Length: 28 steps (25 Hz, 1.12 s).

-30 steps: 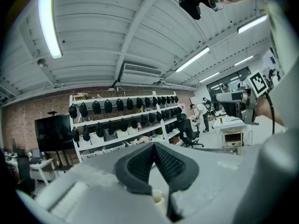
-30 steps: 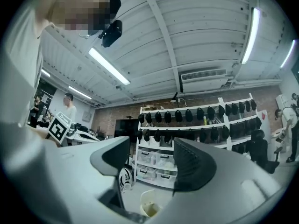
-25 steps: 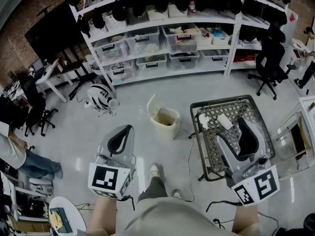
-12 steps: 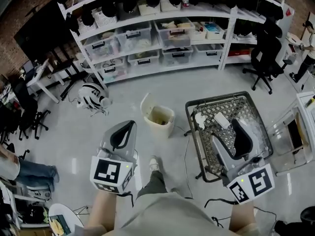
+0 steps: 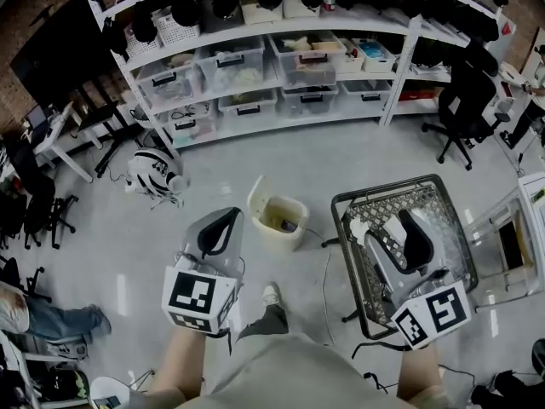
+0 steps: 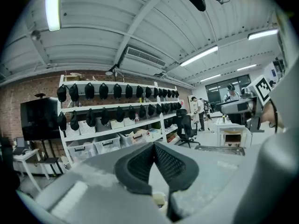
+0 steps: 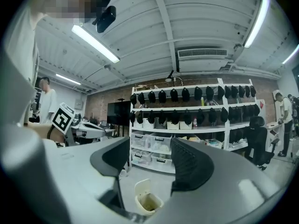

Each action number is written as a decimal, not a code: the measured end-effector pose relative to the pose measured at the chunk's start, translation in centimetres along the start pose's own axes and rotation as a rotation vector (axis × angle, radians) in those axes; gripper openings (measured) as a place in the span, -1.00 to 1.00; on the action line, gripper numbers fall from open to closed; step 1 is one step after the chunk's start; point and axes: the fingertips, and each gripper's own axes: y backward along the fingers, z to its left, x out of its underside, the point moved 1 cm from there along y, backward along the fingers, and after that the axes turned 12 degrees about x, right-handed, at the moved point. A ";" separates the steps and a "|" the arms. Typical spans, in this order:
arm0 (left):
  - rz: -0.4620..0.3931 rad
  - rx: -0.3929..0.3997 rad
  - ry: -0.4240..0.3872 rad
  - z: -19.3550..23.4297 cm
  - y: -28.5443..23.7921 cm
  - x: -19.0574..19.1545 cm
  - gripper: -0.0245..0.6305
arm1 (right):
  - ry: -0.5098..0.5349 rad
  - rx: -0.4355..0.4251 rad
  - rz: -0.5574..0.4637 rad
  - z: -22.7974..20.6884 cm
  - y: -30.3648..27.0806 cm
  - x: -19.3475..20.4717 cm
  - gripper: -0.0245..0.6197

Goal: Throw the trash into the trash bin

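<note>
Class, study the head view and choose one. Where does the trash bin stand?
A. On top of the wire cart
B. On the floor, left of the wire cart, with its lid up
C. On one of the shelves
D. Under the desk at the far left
B: the trash bin stands on the floor with its lid tipped up. It is to the left of the wire cart and nearer than the shelves.

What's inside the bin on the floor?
The bin is open, with a small dark scrap on its yellowish bottom. Its near wall hides the rest.
</note>
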 end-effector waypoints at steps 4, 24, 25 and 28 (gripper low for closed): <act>0.015 0.013 0.008 5.4 -1.9 0.8 -0.92 | 0.004 0.019 0.015 1.2 -5.6 -0.2 -0.06; 0.085 0.091 0.056 19.2 -8.9 5.5 -0.92 | 0.005 0.060 0.119 4.5 -22.4 1.6 -0.07; 0.094 0.091 0.056 19.4 -9.3 5.7 -0.92 | 0.004 0.060 0.123 4.2 -22.8 1.7 -0.07; 0.116 0.091 0.045 20.1 -10.9 5.6 -0.92 | 0.002 0.069 0.142 2.9 -24.1 2.2 -0.08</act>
